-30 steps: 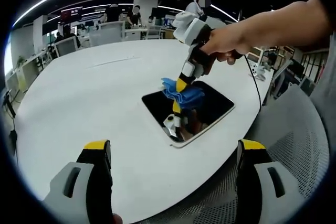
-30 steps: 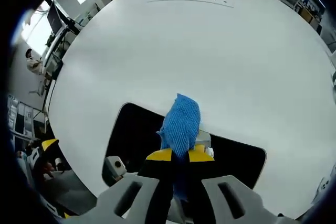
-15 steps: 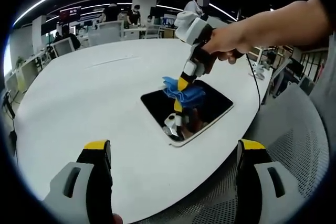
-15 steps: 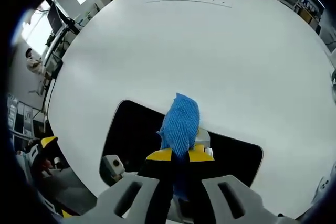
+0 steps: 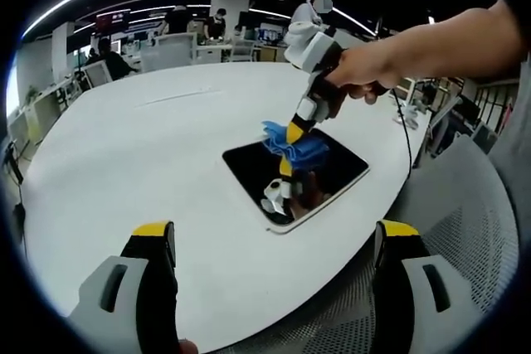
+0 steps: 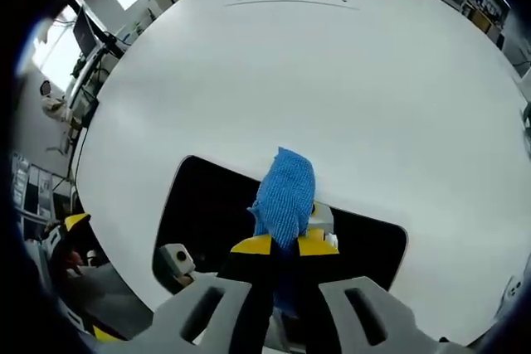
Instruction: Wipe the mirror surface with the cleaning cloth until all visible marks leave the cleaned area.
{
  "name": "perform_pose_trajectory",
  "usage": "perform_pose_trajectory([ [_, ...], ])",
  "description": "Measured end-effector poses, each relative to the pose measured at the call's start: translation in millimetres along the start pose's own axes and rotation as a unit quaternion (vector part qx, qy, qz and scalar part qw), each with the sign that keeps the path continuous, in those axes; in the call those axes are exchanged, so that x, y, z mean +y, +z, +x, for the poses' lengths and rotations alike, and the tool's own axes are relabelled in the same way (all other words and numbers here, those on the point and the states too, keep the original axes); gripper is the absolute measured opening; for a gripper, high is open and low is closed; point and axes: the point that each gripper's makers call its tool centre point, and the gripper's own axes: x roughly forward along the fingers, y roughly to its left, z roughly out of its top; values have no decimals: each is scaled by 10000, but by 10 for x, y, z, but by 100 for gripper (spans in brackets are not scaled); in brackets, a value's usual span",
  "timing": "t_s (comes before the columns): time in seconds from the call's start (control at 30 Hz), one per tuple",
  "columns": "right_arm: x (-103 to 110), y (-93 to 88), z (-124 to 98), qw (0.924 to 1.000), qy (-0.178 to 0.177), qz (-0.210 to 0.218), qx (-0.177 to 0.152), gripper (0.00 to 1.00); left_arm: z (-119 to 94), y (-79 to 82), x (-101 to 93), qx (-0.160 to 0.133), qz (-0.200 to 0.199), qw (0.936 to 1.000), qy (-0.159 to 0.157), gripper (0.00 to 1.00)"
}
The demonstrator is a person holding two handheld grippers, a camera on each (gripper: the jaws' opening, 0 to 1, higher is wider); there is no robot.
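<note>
Wiping mirror [image 5: 294, 178] on white table [image 5: 141, 155]: right gripper [image 6: 284, 245] clamps blue cloth [image 5: 295, 143], pressed onto mirror's far half for scrubbing contact. Left gripper [image 5: 274, 242] hangs near mirror's front edge, jaws wide, empty, kept clear of wiping.

I can read no text, label, brand, number or sign anywhere ahead of my fingers. The screens far beyond the counter glow in the left gripper view, but whatever is on them is too small and blurred to make out.
</note>
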Motion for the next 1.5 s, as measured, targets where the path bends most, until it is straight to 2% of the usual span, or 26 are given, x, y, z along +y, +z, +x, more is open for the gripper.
perform_pose_trajectory([
  [0.2,-22,-108,-132,10000,-48,38,-7,3,-2,5,-2,-6,10,10000,6,99],
  [0.6,-181,-157,-183,9998,-123,131,39,3,5,-6,-7,10,33,10000,-6,99],
  [0.93,-110,-240,-308,9997,-181,157,5,3,-3,2,-3,-11,62,10000,3,99],
  [1.1,-145,-199,-231,9997,-213,139,-29,3,-4,-4,-12,17,86,10000,-14,99],
  [1.2,-156,-201,-193,9996,-195,211,-22,3,-10,3,33,-3,81,9999,109,99],
  [1.5,-53,-385,-270,9996,-152,254,47,3,-12,16,31,-27,91,9999,118,99],
])
